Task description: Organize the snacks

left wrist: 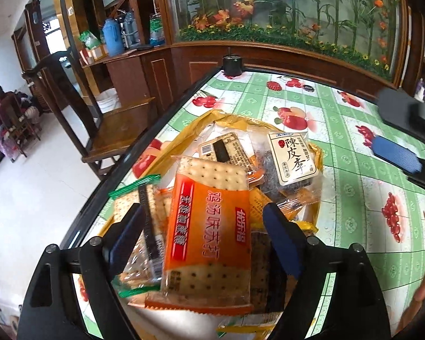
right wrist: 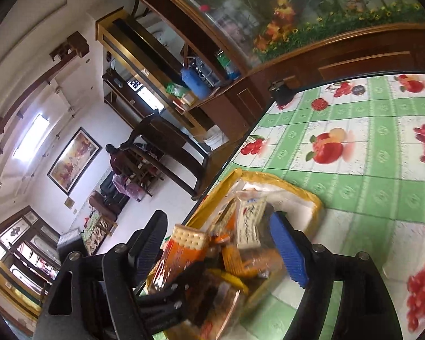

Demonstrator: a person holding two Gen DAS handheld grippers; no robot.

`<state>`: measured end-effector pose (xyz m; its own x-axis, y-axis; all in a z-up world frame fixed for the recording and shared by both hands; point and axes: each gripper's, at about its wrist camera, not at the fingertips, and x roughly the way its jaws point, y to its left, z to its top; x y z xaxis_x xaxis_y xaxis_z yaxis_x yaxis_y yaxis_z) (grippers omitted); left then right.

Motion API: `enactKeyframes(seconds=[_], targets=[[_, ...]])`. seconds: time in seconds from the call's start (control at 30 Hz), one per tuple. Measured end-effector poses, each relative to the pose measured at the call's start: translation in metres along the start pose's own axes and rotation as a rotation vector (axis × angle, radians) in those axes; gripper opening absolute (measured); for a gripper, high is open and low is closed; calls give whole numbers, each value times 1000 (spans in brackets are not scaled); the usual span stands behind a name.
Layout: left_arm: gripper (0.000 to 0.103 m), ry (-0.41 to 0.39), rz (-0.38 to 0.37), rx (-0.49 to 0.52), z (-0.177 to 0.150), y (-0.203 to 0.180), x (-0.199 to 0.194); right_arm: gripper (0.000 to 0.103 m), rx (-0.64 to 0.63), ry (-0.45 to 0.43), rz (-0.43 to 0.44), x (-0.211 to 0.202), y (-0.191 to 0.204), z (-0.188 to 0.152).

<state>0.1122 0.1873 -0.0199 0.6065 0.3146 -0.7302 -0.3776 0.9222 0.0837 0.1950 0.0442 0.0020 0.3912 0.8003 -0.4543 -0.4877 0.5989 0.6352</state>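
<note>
A yellow-rimmed tray (left wrist: 212,116) full of snack packets sits on the table near its left edge. On top lies an orange soda-cracker packet (left wrist: 209,226), between the open fingers of my left gripper (left wrist: 204,226), which hovers just over the pile. A white plum packet (left wrist: 293,158) lies further back. My right gripper (right wrist: 221,243) is open above the same tray (right wrist: 311,198); the cracker packet (right wrist: 181,252) and the plum packet (right wrist: 249,223) show between its fingers. The right gripper's blue pad (left wrist: 396,155) shows at the right of the left wrist view.
The table has a green-and-white fruit-print cloth (left wrist: 340,119). A small black object (left wrist: 232,63) stands at its far corner. A wooden chair (left wrist: 104,119) stands left of the table, a wooden cabinet (left wrist: 269,56) with a plant display behind it.
</note>
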Motion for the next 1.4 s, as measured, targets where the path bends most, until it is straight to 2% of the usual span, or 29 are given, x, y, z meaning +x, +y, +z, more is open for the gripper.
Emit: enactKeyframes(seconds=[0.17, 0.47, 0.6, 0.7, 0.9, 1.1, 1.3, 1.4], targets=[[91, -43, 10, -11, -5, 2, -21, 81, -10, -32, -24, -28, -1, -13], [91, -120, 4, -50, -20, 11, -66, 96, -105, -71, -106, -65, 19, -35], [91, -161, -7, -65, -30, 18, -88, 99, -163, -60, -118, -73, 29, -46], [91, -191, -19, -69, -39, 24, -103, 101, -219, -47, -117, -74, 38, -58], [91, -232, 23, -76, -59, 40, -125, 102, -330, -7, -82, -67, 48, -84], [91, -236, 30, -110, -75, 55, -137, 102, -433, 38, -52, -58, 64, -109], [91, -257, 91, -61, -87, 50, -149, 102, -528, 38, -37, -65, 85, -122], [91, -255, 81, -51, -93, 49, -154, 102, -562, 32, -46, -68, 92, -123]])
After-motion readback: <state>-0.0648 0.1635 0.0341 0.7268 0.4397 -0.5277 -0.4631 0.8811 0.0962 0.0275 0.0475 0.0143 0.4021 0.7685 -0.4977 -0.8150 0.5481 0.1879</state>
